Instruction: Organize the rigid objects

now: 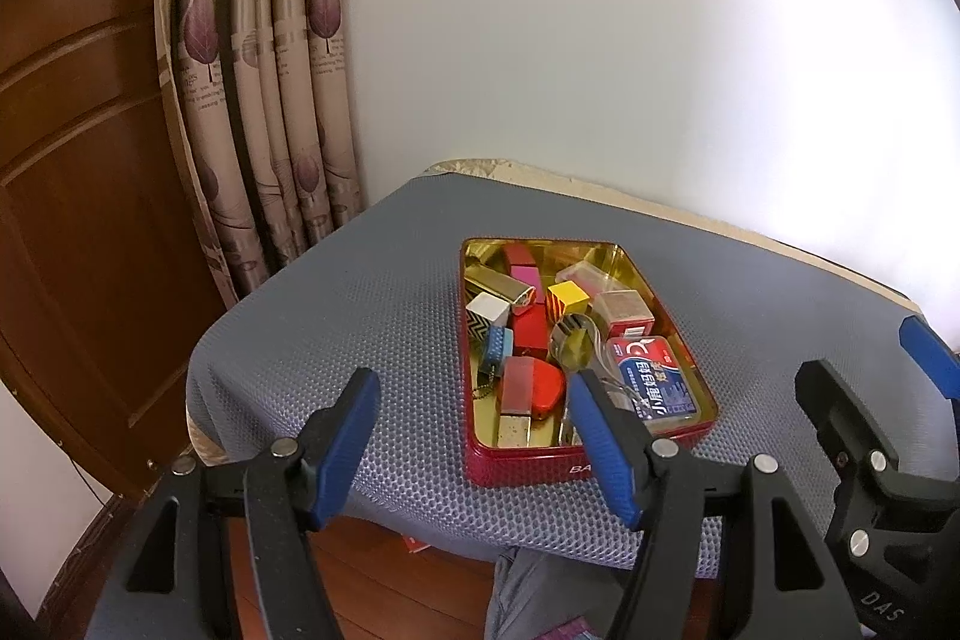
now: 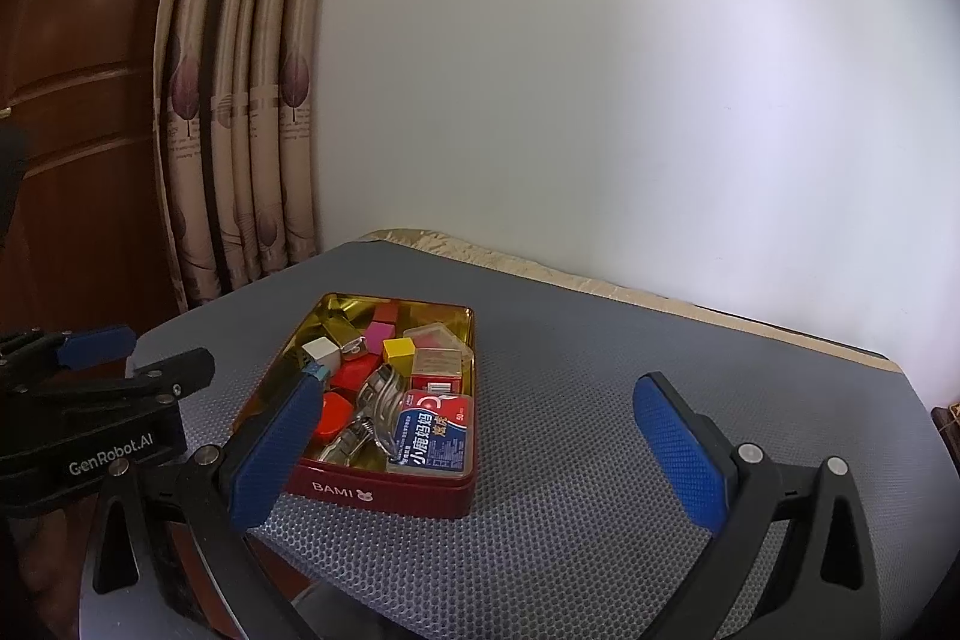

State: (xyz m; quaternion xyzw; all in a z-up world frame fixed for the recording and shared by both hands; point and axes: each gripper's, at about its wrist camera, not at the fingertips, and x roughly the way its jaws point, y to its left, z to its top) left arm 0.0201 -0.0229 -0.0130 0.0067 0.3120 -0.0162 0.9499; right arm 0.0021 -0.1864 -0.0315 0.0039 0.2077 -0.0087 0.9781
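Blue rubber pads cover the inner faces of both grippers, and these fill the bottom of each view. In the left wrist view the left gripper (image 1: 474, 436) stands with its jaws wide apart and nothing between them; only the grey honeycomb mat (image 1: 336, 316) shows in the gap. Its right finger overlaps the near corner of the tin in the picture, but I cannot tell if it touches. The right gripper (image 2: 480, 451) also has its jaws wide, and they hold nothing; its left finger crosses in front of the near left corner of the tin.

A little farther, at the centre of both views, sits the red tin box (image 1: 528, 466) with a golden inside and the word BAMI on its near wall. The rigid objects lie inside it in a loose pile: a blue and red packet with Chinese letters (image 1: 654, 382) at the near right, a red rounded piece (image 1: 546, 388) beside it, metal clips (image 1: 570, 334) in the middle, a yellow cube (image 1: 570, 295), a white cube (image 1: 487, 309), a pink block (image 1: 524, 275) and a silver lighter (image 1: 498, 286) toward the far side.

Behind the mat, in the upper left of the frames, hangs a beige curtain with purple leaves (image 1: 264, 100) next to a brown wooden door (image 1: 78, 160). A plain white wall (image 1: 600, 40) fills the upper right.
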